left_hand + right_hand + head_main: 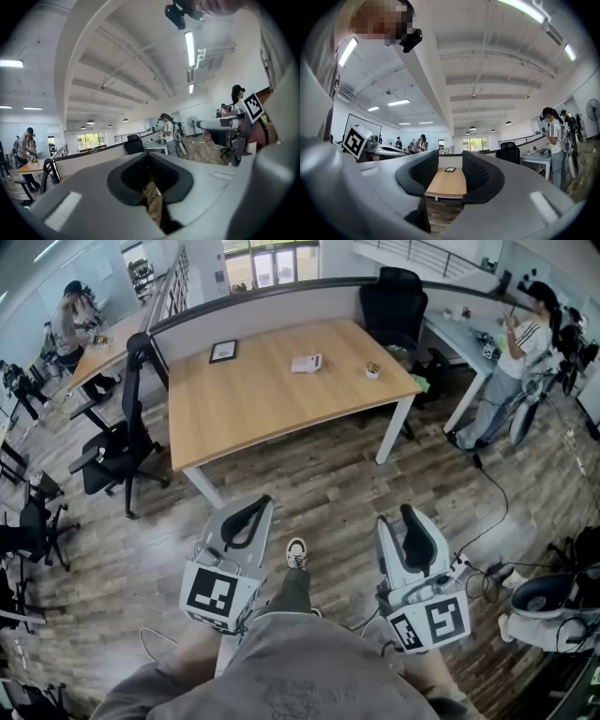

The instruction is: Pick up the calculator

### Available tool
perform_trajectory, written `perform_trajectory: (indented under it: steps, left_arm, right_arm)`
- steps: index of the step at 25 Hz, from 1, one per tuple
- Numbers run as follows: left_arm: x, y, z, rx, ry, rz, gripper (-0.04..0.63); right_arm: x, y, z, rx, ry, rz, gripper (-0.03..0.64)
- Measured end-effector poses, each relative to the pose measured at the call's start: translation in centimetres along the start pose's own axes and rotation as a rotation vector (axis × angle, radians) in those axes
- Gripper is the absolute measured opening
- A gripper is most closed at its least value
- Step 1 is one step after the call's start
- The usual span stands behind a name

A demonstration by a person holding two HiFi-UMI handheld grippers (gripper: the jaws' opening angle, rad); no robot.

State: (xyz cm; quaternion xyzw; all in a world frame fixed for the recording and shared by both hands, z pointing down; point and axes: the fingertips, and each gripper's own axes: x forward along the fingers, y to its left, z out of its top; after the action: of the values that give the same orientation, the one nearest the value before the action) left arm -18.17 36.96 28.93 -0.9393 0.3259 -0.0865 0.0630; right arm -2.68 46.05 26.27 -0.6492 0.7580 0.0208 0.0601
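Note:
A long wooden desk (272, 404) stands ahead across the wood floor. On it lie a flat dark-framed thing (223, 351) near the back, a small white flat thing (307, 363) and a tiny object (372, 370); which one is the calculator I cannot tell. Both grippers hang low by my legs, far from the desk. My left gripper (261, 502) has its tips together around a hollow, with nothing in it (149, 157). My right gripper (410, 514) is open and empty; between its pads (476, 171) I see the desk (446, 183) and the dark-framed thing (450, 169).
A black office chair (117, 442) stands left of the desk, another (392, 301) behind it. A grey partition (253, 310) backs the desk. People stand at the far left (70, 324) and right (511, 362). Cables (492, 521) and gear (544, 606) lie on the floor to the right.

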Motion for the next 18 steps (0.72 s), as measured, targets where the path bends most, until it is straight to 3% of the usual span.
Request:
perform_trajectory:
  steps: [10,18]
  left_arm:
    - [4.5,2.2,-0.4,0.016,-0.013,-0.033,0.002]
    - [10.7,6.9,-1.3,0.004,-0.016,-0.054,0.002]
  right_arm:
    - [3.9,-2.6,-1.7,-0.008,0.059,-0.025,0.141]
    - [11.3,-5.3,-4.5,0.016,0.139,-0.03,0.141]
